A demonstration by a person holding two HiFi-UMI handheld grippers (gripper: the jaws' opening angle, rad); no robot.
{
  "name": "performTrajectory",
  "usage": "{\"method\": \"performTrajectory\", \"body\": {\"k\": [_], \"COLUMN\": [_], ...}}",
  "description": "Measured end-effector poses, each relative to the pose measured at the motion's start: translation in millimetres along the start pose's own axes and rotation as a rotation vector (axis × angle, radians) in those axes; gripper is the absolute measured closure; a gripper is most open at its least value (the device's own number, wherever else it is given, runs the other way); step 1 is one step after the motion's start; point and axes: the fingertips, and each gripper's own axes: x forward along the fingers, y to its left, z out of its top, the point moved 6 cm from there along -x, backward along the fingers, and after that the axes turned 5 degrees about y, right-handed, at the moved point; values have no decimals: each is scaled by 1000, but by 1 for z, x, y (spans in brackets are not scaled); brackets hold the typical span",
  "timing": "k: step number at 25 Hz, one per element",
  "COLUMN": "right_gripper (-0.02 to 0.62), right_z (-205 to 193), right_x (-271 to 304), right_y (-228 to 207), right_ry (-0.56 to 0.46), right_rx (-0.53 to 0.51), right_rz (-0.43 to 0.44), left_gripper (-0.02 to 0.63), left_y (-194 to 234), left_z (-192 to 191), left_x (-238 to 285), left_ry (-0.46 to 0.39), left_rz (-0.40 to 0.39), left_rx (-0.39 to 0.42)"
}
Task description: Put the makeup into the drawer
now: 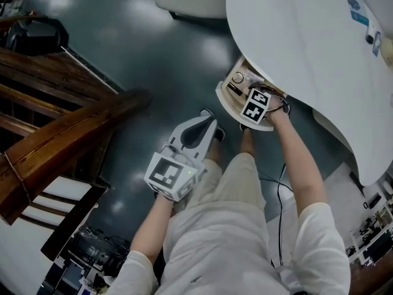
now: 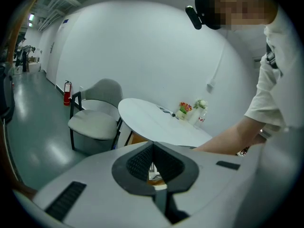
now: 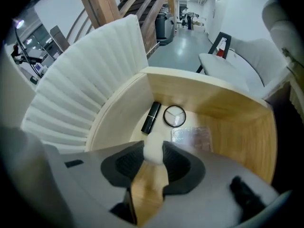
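White puff (image 3: 152, 154) is pinched between the pads of the right gripper (image 3: 153, 147), touching both, right at the tips. The jaws are only narrowly apart and clamped on it. The gripper points straight down into the open drawer (image 3: 228, 113), so the puff hangs inside it, above the wooden bottom near the front.

Already on the drawer bottom, just past the puff:
- black tube (image 3: 151, 117)
- round compact (image 3: 175, 116) beside the tube
- clear packet (image 3: 192, 137) to the right

None of them touch the puff.

The drawer has a ribbed white front (image 3: 90, 89). In the head view it sticks out from under the round white table (image 1: 307, 48).

Left gripper (image 2: 153, 145) is well apart from the drawer, held low over the person's lap and the dark floor (image 1: 153, 60). Its jaw tips are together with nothing in them.
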Motion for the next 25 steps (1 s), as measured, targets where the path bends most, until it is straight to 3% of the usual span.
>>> {"method": "performTrajectory", "body": {"k": [8, 15, 25], "right_gripper": [451, 377, 376], "right_z": [-1, -4, -1], "right_x": [17, 19, -2], "right_y": [-1, 2, 4], "right_ry": [11, 20, -9], "right_rx": [-37, -30, -47], "right_rz": [-16, 15, -20], "left_gripper": [598, 598, 598], "left_y": [-3, -4, 3], "left_z": [-12, -18, -17], "left_x": [4, 7, 0], "left_ry": [25, 31, 10], "left_rz": [-7, -9, 11], "left_rx": [-20, -26, -37]}}
